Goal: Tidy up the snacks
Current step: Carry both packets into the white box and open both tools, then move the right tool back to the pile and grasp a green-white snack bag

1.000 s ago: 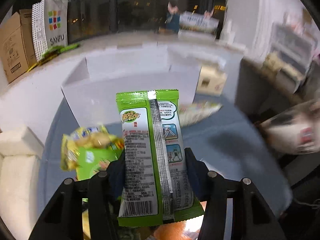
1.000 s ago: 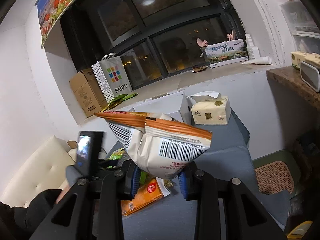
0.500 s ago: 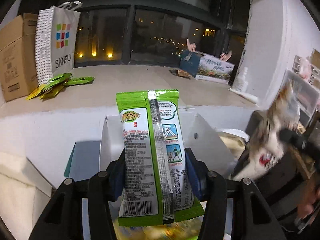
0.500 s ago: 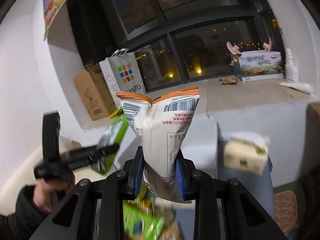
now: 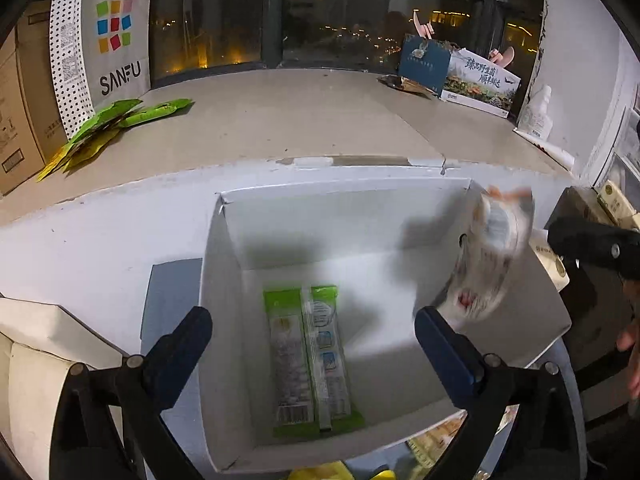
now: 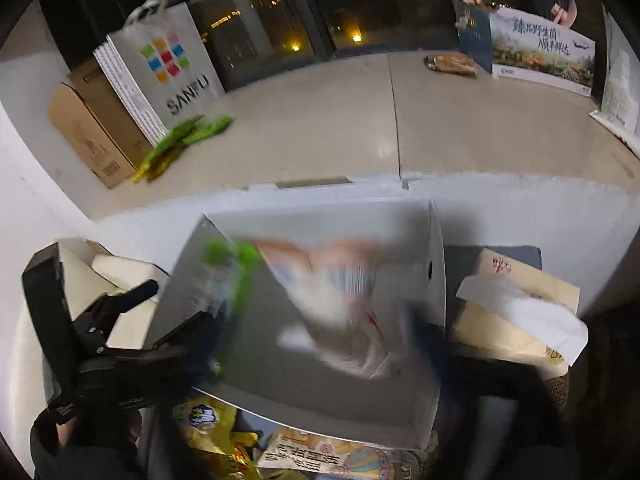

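Observation:
A white open box [image 5: 224,280] stands below the window ledge. A green snack packet [image 5: 310,360] lies flat on its floor. My left gripper [image 5: 314,344] is open and empty above the box's near edge. A white and orange snack bag [image 5: 488,256] is blurred, in the air over the box's right side. In the right wrist view this bag [image 6: 340,300] is a blur over the box [image 6: 320,392], and my right gripper's own fingers are too blurred to make out. The left gripper [image 6: 132,320] shows there at the left, with the green packet [image 6: 232,280] blurred.
Several snack packets [image 6: 320,456] lie in front of the box. A tissue box [image 6: 516,300] stands to its right. On the ledge are a SANFU bag [image 5: 104,40], green packets [image 5: 112,124], a cardboard box [image 5: 20,100] and a printed box [image 5: 476,80].
Both grippers moved over the white box. My left gripper opened and the green packet dropped onto the box floor. The white and orange bag has left its upright hold and blurs over the box.

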The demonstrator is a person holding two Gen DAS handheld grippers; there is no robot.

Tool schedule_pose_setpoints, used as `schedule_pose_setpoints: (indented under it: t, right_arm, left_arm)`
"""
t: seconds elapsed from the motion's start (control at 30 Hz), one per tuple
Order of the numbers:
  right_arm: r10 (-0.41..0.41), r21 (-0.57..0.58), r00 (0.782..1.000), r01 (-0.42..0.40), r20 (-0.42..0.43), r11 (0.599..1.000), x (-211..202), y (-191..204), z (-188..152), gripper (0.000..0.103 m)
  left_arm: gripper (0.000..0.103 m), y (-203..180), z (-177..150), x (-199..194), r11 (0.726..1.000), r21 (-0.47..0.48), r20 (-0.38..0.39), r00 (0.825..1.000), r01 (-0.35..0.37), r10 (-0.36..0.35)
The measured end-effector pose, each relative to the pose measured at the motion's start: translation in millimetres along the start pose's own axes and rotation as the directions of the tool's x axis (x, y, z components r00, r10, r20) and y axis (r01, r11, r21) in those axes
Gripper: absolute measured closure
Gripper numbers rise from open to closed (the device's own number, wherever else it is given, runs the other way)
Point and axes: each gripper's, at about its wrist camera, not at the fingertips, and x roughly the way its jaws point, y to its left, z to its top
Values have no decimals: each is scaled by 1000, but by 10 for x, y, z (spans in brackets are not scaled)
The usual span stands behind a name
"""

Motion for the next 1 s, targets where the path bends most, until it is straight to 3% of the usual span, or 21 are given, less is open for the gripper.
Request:
schedule_pose_setpoints:
  t: [0.13,0.33,0.5,0.6,0.67,0.83,1.0]
  right_arm:
    - [-42,-9,998,43,49,999,-121,-9,-75,0]
    - [-5,-3,987,5,159,1000,-563,-34,-211,0]
    - [88,-18,959,-87,270,996,-1077,8,-570,0]
    - [143,-51,932,-134,334,990,-1380,48,-901,0]
    - [159,-90,913,-134,375,987,-1594,108,-1199,0]
    - [183,-162,894,-126,409,979,-1917,241,-1904,0]
    - [181,-139,906,-137,382,981,-1904,221,-2538,0]
  left_arm:
    - [0,11,-101,-203,1000,-11,35,999,6,-6]
    - [0,-44,-251,-802,999,35,151,988,30,-35]
    - [0,-110,-609,-1522,993,78,297,949,87,-106]
    - [0,-183,-872,-1864,991,100,328,938,87,-115]
    - [0,-231,-1079,-2053,989,113,332,935,90,-123]
    - [0,-280,-1657,-2293,985,97,283,944,145,-167]
    - [0,-340,-2150,-2310,977,87,236,949,193,-209]
